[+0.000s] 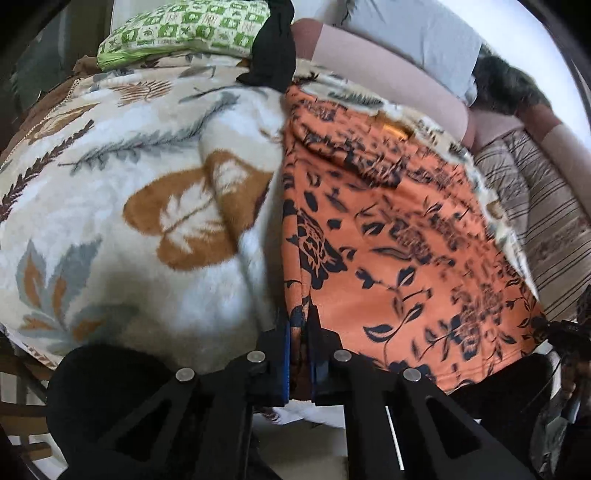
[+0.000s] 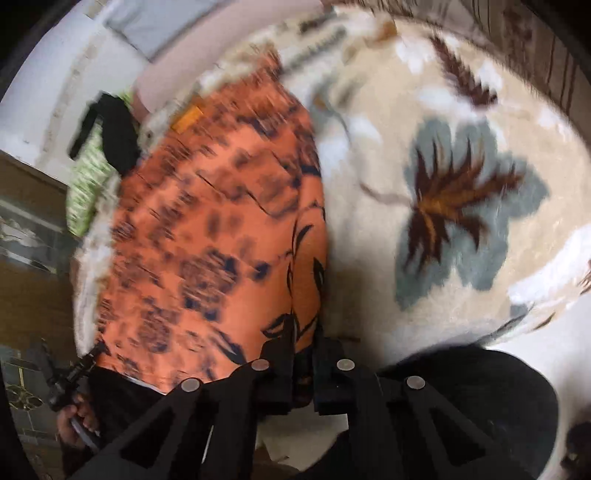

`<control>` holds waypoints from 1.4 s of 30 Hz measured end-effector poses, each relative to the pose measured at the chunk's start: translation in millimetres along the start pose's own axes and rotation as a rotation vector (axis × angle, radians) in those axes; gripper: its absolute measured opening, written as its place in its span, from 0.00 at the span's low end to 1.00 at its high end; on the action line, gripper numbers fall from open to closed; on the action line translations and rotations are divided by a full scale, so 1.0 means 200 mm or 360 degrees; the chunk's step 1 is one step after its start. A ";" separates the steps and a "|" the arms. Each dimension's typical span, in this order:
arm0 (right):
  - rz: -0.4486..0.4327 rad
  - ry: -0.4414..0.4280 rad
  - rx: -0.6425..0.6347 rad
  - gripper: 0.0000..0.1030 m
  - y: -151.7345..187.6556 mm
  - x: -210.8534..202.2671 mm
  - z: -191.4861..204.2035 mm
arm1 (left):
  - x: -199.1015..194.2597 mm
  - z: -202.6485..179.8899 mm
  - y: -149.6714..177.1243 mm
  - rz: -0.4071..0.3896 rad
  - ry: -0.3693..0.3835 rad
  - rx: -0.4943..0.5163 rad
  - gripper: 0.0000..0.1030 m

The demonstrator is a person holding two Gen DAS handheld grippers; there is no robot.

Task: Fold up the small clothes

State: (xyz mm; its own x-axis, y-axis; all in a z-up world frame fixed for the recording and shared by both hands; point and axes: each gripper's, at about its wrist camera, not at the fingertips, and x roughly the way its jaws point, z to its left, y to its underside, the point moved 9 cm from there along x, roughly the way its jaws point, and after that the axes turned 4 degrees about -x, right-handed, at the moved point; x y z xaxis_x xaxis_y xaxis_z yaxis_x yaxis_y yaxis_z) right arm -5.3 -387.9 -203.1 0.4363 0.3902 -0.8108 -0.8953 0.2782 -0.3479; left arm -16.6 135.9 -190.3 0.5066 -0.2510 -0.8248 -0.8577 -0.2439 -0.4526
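Note:
An orange garment with a dark floral print (image 1: 388,240) lies spread on a cream leaf-patterned blanket (image 1: 129,184). My left gripper (image 1: 300,332) is shut on the garment's near left corner. In the right wrist view the same garment (image 2: 207,240) lies to the left, blurred, on the blanket (image 2: 461,184). My right gripper (image 2: 304,347) is shut on the garment's near right corner. The other gripper shows at the garment's far near corner in each view: the right one (image 1: 561,332), the left one (image 2: 70,373).
A green patterned pillow (image 1: 184,29) and a black cloth (image 1: 275,48) lie at the far end of the bed. A person in pink and grey (image 1: 388,62) lies at the far right. A striped sheet (image 1: 546,229) borders the blanket's right side.

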 end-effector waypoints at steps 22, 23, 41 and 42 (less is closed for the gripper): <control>0.0020 -0.0241 0.0232 0.07 -0.05 0.03 -0.07 | 0.10 0.02 0.05 0.0084 -0.0124 0.0069 0.08; 0.0006 -0.0232 0.0227 0.07 -0.06 0.02 -0.07 | 0.12 0.03 0.06 0.0095 -0.0128 0.0058 0.08; 0.0065 -0.0480 0.0255 0.07 -0.25 0.04 0.01 | 0.01 -0.13 -0.28 0.0031 0.0084 0.0061 0.08; 0.0041 -0.0532 0.0238 0.07 -0.35 0.02 0.05 | -0.02 -0.17 -0.39 -0.0018 0.0134 0.0053 0.08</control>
State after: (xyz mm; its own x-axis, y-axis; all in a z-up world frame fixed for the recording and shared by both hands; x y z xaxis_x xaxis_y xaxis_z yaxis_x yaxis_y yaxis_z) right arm 59.1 -397.5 -178.0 0.4414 0.6571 -0.6111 -0.8940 0.3804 -0.2368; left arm 50.3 123.9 -140.0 0.5207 -0.3269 -0.7887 -0.8536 -0.2162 -0.4739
